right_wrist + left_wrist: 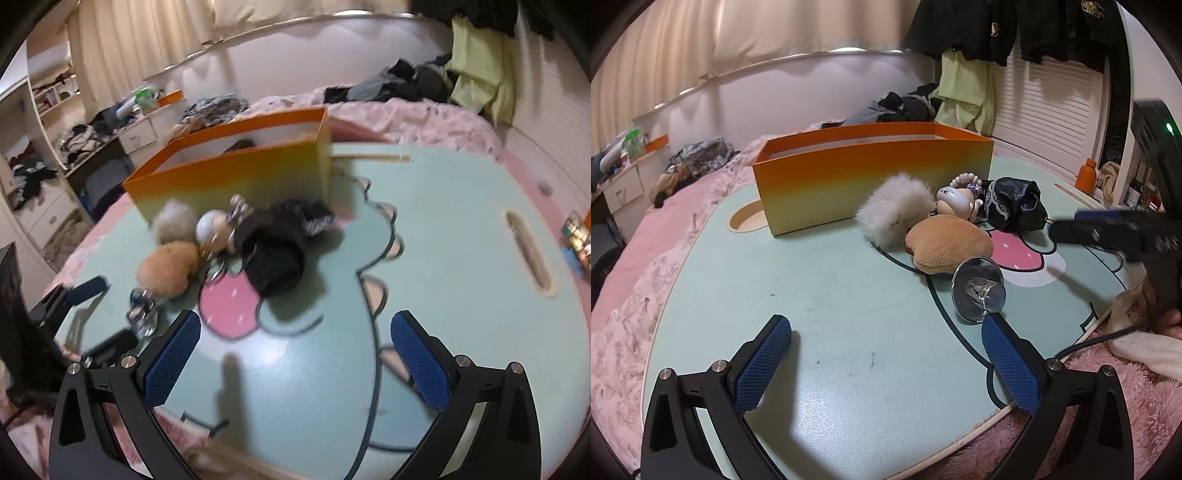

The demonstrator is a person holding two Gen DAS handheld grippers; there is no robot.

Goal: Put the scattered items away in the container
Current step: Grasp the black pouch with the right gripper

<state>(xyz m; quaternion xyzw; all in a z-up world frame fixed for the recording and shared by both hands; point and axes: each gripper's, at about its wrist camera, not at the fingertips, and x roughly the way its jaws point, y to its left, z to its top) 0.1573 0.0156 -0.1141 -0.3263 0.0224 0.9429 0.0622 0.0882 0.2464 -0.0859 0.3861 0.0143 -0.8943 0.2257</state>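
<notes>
An orange box (871, 173) (229, 177) stands open on the mint lap table (831, 295) (461, 229). In front of it lie a white fluffy ball (895, 208) (173, 219), a tan plush (947, 243) (168, 269), a small doll figure (956, 199) (214, 227), a black lace cloth (1014, 205) (275, 251) and a clear glass on its side (977, 291) (142, 310). My left gripper (886, 343) is open and empty, its right finger close to the glass. My right gripper (295, 339) (1100, 227) is open and empty, near the black cloth.
The table rests on a pink bed (646, 236). It has a round cup hole (746, 219) and a long slot (528, 254). Clothes are piled behind the box (897, 107). A desk with clutter stands at the left (92, 140).
</notes>
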